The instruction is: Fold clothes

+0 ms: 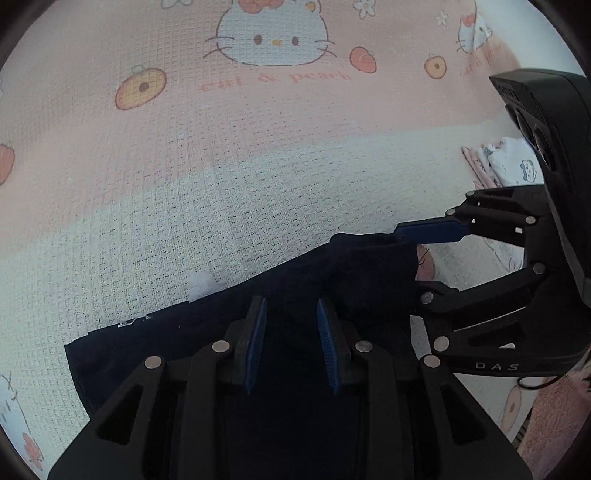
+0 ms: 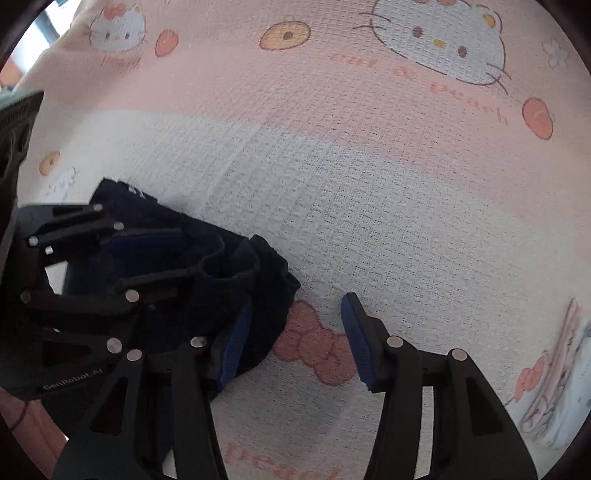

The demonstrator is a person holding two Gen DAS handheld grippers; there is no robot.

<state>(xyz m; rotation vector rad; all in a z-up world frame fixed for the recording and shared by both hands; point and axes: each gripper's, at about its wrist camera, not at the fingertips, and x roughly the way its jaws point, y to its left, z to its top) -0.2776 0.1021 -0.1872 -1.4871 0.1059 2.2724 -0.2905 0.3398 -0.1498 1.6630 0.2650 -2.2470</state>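
Blanket [image 1: 258,166]; garment [image 1: 184,339] under hand-held gripper [image 1: 291,343]

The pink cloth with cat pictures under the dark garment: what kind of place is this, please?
Probably a bedroom at home. The pink cartoon-cat blanket looks like bedding, a dark garment lies on it, and folded pale clothes sit at its edge.

- Waffle-weave bedsheet [image 1: 229,177], pink with a pale band across its middle, covers the whole work surface.
- Print on it: white cartoon cat face [image 1: 271,35] with red bow, round orange fruit [image 1: 140,88], and red lettering [image 1: 273,79], partly blurred.
- Folded pale patterned fabrics [image 1: 506,166] lie stacked at the right edge, details too small to read.
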